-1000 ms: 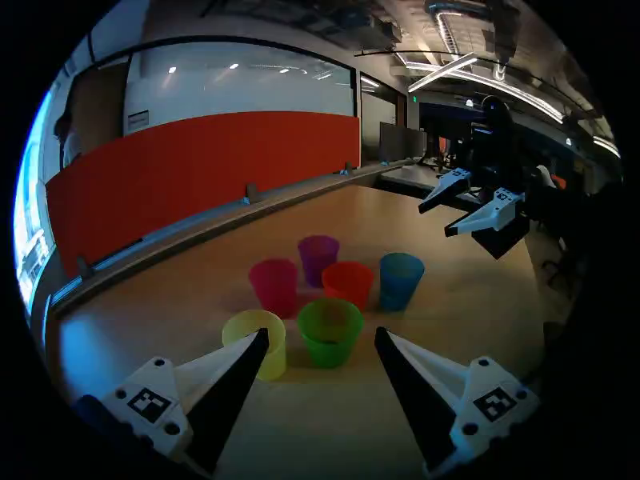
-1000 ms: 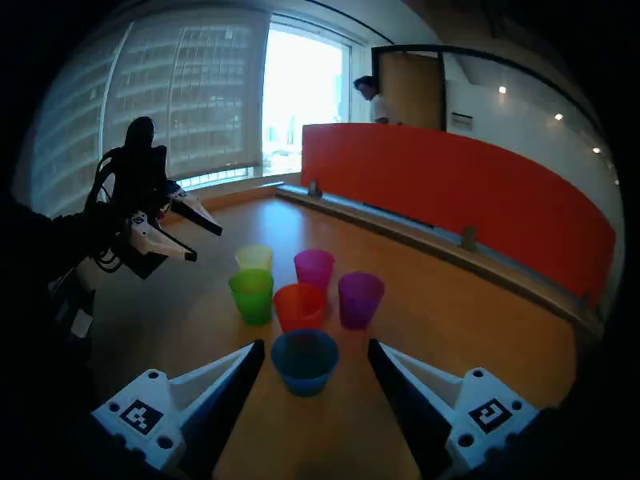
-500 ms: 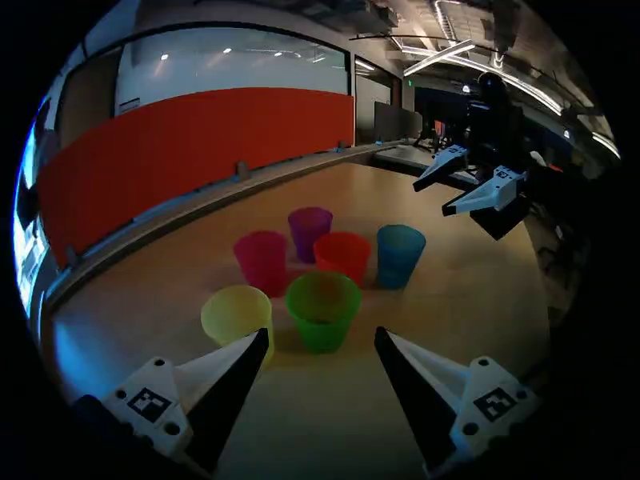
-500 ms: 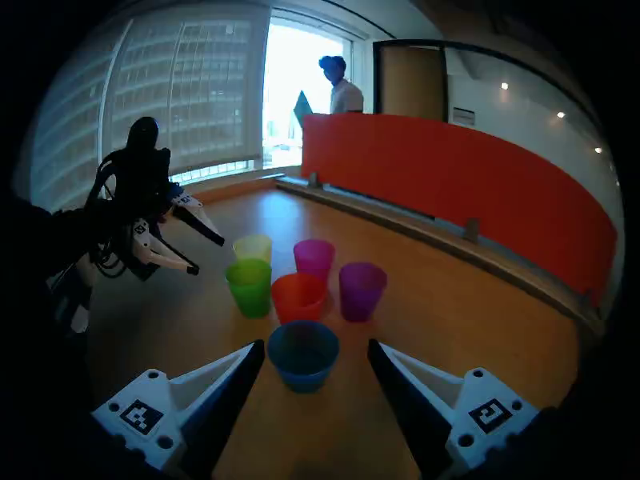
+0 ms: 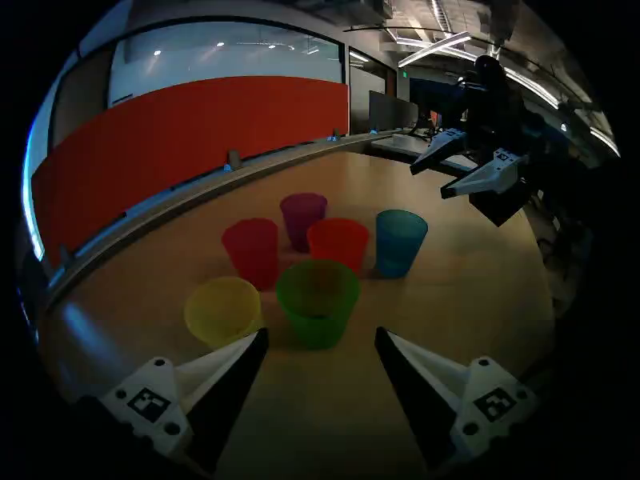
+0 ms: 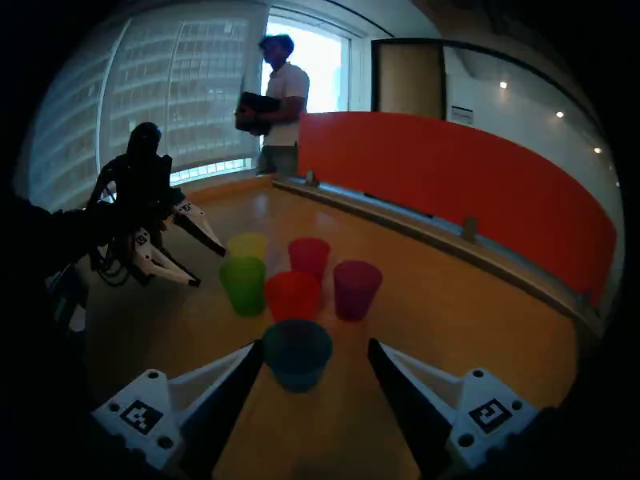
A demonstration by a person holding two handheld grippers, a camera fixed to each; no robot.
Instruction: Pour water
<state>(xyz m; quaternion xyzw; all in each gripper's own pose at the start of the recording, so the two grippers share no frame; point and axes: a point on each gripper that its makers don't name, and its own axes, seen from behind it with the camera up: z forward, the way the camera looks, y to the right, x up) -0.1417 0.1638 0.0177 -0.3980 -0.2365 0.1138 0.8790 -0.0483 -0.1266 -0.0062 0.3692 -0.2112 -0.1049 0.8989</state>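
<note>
I hold my left gripper (image 5: 320, 332) spread apart and empty just short of the near green cup (image 5: 318, 302), my right gripper (image 6: 314, 344) likewise spread with the blue cup (image 6: 297, 354) at its tips, both cups upright on the bench (image 5: 472, 288), so I judge nothing is lifted or poured yet.

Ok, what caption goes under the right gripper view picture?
Open right gripper pointing at the blue cup, other cups grouped behind it.
</note>
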